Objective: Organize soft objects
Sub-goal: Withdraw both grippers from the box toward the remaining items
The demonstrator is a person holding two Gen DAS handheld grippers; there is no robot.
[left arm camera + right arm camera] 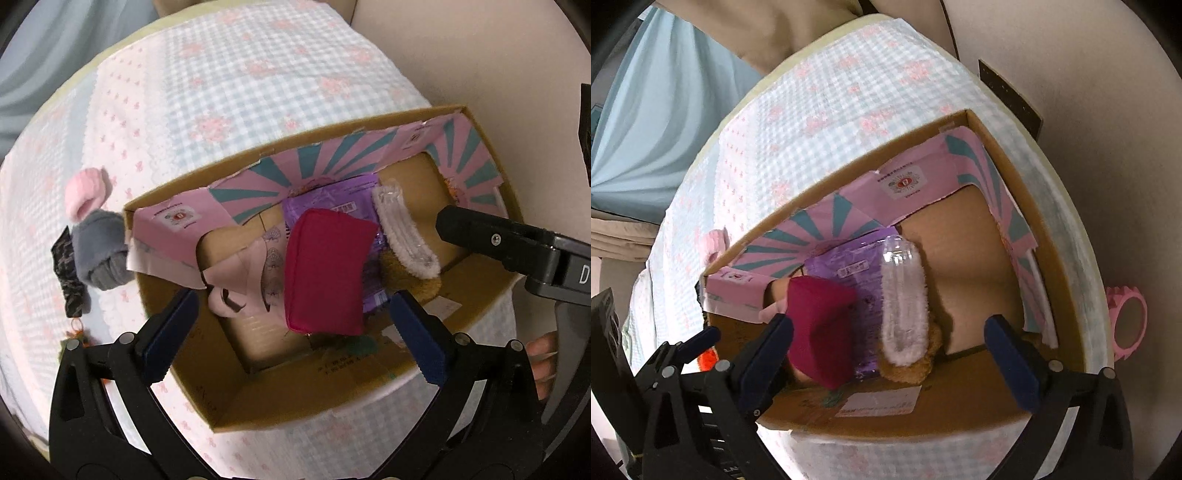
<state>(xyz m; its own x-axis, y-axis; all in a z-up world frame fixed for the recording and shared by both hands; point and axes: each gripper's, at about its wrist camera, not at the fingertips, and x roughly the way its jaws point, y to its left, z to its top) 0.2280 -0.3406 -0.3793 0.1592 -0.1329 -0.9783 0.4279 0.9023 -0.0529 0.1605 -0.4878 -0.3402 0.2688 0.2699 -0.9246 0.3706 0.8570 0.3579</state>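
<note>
An open cardboard box [258, 402] [964, 410] stands on the bed. Inside lie a crimson pouch [325, 269] [820, 328], a purple plastic pack [332, 199] [849, 269], a white fluffy item in clear wrap [402, 236] [905, 302], a brown plush [402, 273] [908, 369] and a pale pink patterned cloth [258, 266]. My left gripper [295, 339] is open and empty above the box's near side. My right gripper [890, 354] is open and empty over the box; it also shows at the right of the left wrist view [480, 236].
On the checked bedspread [221, 92] left of the box lie a pink rolled sock [85, 195], a grey rolled cloth [99, 251] and a dark patterned strip [70, 273]. A pink ring-shaped object [1126, 321] lies right of the box. A beige wall stands to the right.
</note>
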